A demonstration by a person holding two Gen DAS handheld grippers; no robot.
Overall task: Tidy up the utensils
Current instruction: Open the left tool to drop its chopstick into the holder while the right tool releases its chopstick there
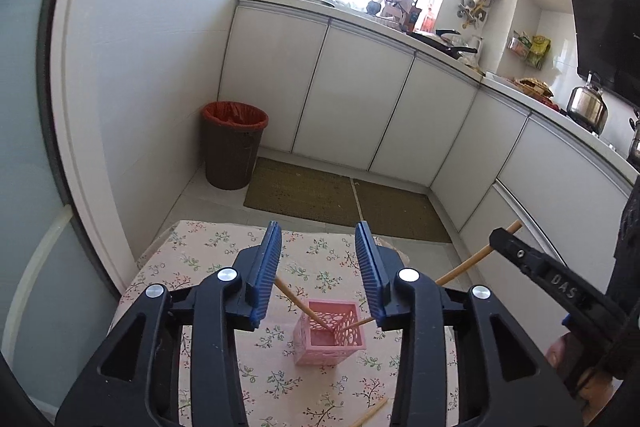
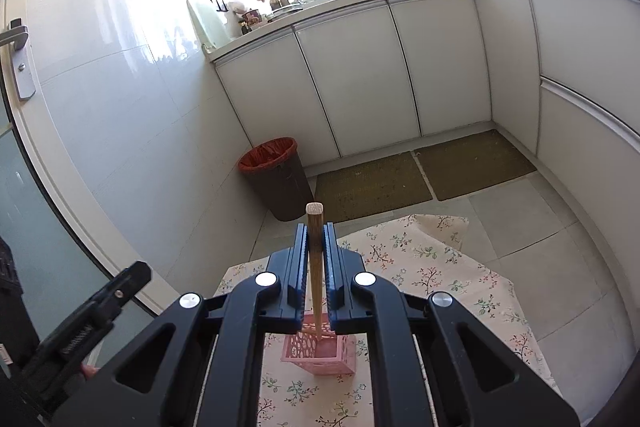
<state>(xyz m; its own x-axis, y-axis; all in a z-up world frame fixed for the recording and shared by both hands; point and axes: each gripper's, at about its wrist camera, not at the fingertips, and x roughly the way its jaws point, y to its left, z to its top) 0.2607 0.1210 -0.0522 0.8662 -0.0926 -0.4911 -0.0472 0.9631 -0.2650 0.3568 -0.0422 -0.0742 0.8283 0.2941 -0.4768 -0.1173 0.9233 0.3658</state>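
We look down along two sets of black tongs with blue ribbed pads over a small counter (image 1: 224, 239) covered with a floral cloth, in a white kitchen. In the middle of the cloth stands a pink square plastic holder with perforated sides (image 1: 330, 333). Our left tongs (image 1: 316, 267) hang above it, spread wide, gripping nothing. Our right tongs (image 2: 316, 247) are closed tightly on a long round wooden chopstick (image 2: 315, 259), held near its upper end, with its lower tip reaching down into the mouth of the pink holder (image 2: 320, 351). In the left view, a second wooden chopstick (image 1: 300, 301) already leans inside the holder, and a third wooden stick (image 1: 370, 417) lies loose on the cloth near the front edge. We judge that we are in the middle of dropping the held chopstick into the holder. The next move seems to call for lowering it a little further, keeping the tip within the rim, then parting the right tongs so it settles beside the other. The loose stick would remain to be collected.
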